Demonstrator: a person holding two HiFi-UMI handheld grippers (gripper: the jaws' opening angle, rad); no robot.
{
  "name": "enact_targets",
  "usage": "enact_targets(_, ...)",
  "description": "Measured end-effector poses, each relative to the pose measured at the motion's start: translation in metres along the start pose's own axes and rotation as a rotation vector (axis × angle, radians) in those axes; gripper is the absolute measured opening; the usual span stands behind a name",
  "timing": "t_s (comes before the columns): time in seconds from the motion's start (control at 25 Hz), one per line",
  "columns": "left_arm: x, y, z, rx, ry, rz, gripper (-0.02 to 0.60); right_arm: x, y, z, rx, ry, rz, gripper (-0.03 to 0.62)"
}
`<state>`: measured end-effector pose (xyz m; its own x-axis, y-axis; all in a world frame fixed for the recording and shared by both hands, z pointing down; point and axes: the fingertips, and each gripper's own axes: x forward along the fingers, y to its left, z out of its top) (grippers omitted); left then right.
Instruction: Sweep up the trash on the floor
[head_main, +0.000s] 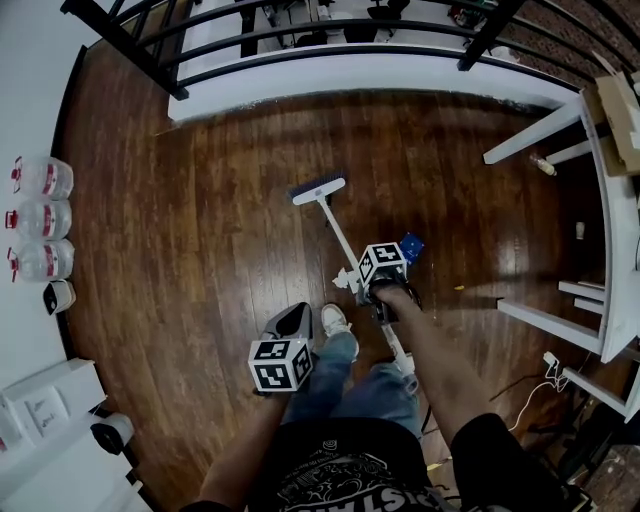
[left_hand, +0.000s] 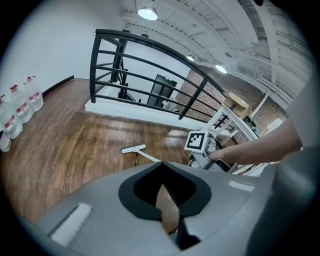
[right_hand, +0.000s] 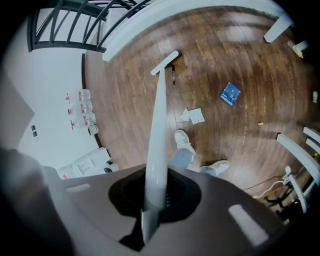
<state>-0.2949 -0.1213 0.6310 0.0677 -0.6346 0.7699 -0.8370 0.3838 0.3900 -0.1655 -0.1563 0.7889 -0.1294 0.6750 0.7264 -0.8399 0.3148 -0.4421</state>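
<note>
Broom (head_main: 322, 200) clamped in our right claw (right_hand: 150, 202)
Right arm stretches forward, brush end on the floor (head_main: 220, 200); left claw (left_hand: 171, 220), held close in, pinches a tan strip (left_hand: 166, 202).

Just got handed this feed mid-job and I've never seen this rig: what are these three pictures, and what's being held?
No robot arm here: a person stands on a wooden floor with a handheld claw in each hand. The head view looks down from their head; the other two cameras ride on the claws, looking along the jaws. The right claw is shut on a white broom handle, with the broom head out on the floor. The left claw grips a thin tan strip; I cannot tell what it belongs to. Lying on the floor: a blue packet, crumpled white paper and a black pen-like stick.
</note>
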Motion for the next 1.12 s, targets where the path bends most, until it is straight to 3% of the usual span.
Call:
enact_targets(0.4,-0.003,-0.037,-0.008,0.012,-0.032,-0.017,0.005,0.025,-0.054,-0.082,0.107,0.067,0.02,0.004)
enact_targets(0.68,-0.015,-0.082,-0.044,0.02,-0.025,-0.043,0.005,0.029,-0.089,-0.139,0.114,0.099,-0.002,0.003)
enact_targets(0.96,-0.029,-0.119,-0.076,0.029,-0.03,-0.059,0.005,0.027,-0.133,-0.195,0.084,0.132,-0.083,0.002)
enact_targets(1.12,-0.037,-0.135,-0.089,0.038,-0.042,-0.065,0.005,0.034,-0.148,-0.225,0.089,0.14,-0.078,0.002)
